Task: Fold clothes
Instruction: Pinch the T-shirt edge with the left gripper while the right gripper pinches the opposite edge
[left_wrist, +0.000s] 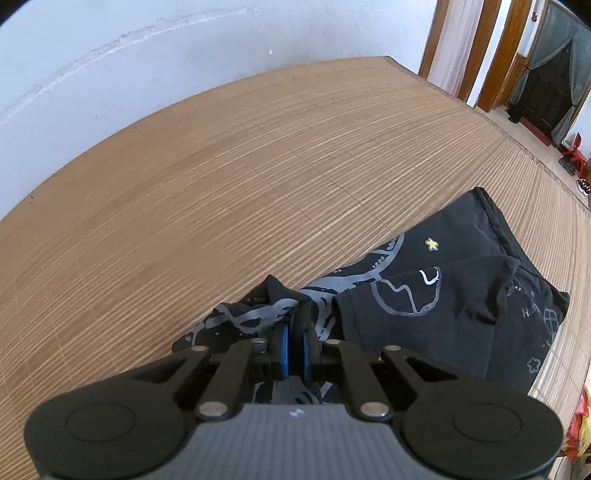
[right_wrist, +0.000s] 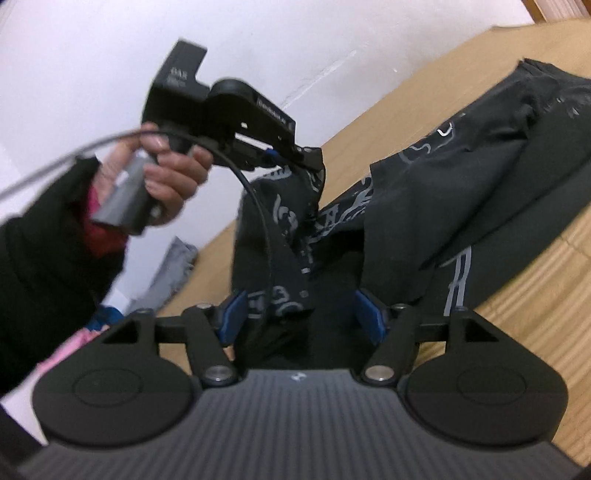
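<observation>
A black garment (left_wrist: 443, 295) with grey-white drawings and a small yellow star lies crumpled on the bamboo mat (left_wrist: 221, 184). My left gripper (left_wrist: 295, 332) is shut on a bunched edge of it, with the blue pads nearly together. In the right wrist view that same left gripper (right_wrist: 299, 153), held in a person's hand (right_wrist: 173, 177), lifts a fold of the garment (right_wrist: 480, 184) off the mat. My right gripper (right_wrist: 301, 314) is open, its blue pads (right_wrist: 232, 317) spread wide. Black printed cloth hangs between them, and neither pad presses on it.
A white wall (left_wrist: 147, 55) runs along the mat's far edge. Wooden door frames and a dark doorway (left_wrist: 543, 92) stand at the upper right. A grey cloth (right_wrist: 173, 269) and pink and blue clothes (right_wrist: 74, 343) lie at the left. A black cable (right_wrist: 258, 206) loops down from the left gripper.
</observation>
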